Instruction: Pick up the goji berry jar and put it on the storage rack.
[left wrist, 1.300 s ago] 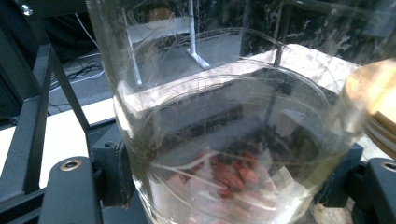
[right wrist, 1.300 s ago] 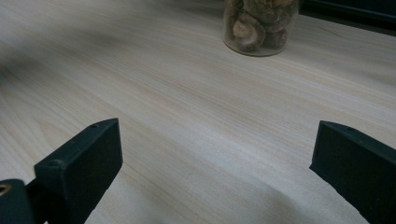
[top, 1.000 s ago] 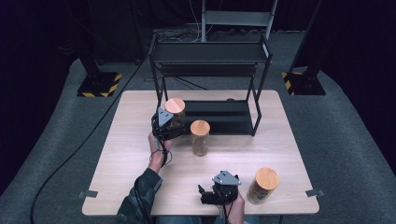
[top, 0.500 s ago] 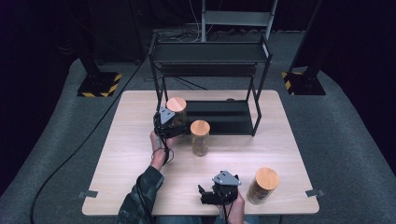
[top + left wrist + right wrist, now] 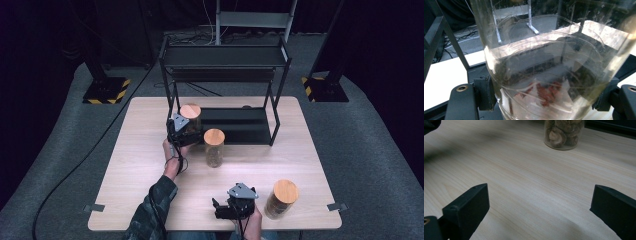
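With the left gripper (image 5: 186, 131) clamped on the glass jar (image 5: 190, 117) at the rack's (image 5: 226, 60) front-left corner, keep it upright sliding onto the lower shelf (image 5: 240, 124), while the right gripper (image 5: 218, 208) rests open near the tabletop's (image 5: 145, 150) front edge.

jar (image 5: 549, 75): clear, red bits | table (image 5: 145, 150): pale wood | rack (image 5: 225, 57): black

I see a light wooden table (image 5: 140, 165) on grey carpet (image 5: 60, 150). A black metal rack (image 5: 225, 57) stands at its far edge, low shelf resting on the tabletop. A cork-lidded jar (image 5: 214, 147) stands just before the rack; my right gripper view shows brown chunks inside it (image 5: 562, 132). Another cork-lidded jar (image 5: 281, 198) stands near the front right corner. Two black stands with yellow-striped bases (image 5: 106, 91) flank the rack on the floor.
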Motion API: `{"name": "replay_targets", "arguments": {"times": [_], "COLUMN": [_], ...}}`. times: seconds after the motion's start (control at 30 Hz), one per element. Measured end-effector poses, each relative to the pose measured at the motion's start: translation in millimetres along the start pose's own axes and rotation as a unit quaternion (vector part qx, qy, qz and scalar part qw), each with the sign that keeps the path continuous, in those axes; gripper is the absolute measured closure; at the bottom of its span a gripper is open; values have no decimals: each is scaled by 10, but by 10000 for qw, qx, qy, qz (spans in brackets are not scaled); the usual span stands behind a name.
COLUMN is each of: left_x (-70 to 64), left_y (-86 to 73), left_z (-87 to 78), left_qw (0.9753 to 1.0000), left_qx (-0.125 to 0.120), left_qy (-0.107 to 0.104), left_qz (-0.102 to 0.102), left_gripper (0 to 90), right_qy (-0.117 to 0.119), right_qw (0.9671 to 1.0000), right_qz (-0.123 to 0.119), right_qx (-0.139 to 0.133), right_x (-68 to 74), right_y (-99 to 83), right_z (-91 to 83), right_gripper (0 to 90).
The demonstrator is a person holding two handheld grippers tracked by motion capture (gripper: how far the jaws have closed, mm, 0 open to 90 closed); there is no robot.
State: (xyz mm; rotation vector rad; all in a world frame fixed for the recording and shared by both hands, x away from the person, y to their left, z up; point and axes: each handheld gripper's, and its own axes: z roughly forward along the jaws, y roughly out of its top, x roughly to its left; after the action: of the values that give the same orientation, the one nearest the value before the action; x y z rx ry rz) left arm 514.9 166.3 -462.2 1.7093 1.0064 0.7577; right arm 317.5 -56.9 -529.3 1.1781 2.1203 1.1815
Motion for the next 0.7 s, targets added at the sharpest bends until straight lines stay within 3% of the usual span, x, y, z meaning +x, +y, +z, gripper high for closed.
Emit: {"name": "replay_targets", "arguments": {"times": [0.7], "left_x": [5], "left_y": [-9], "left_z": [156], "left_qw": [10000], "left_qx": [-40], "left_qy": [63], "left_qz": [39], "left_gripper": [247], "right_qy": [-14], "right_qw": [10000], "right_qz": [-14], "right_qx": [-14], "right_x": [1], "right_y": [-2], "right_z": [-3], "right_gripper": [9]}}
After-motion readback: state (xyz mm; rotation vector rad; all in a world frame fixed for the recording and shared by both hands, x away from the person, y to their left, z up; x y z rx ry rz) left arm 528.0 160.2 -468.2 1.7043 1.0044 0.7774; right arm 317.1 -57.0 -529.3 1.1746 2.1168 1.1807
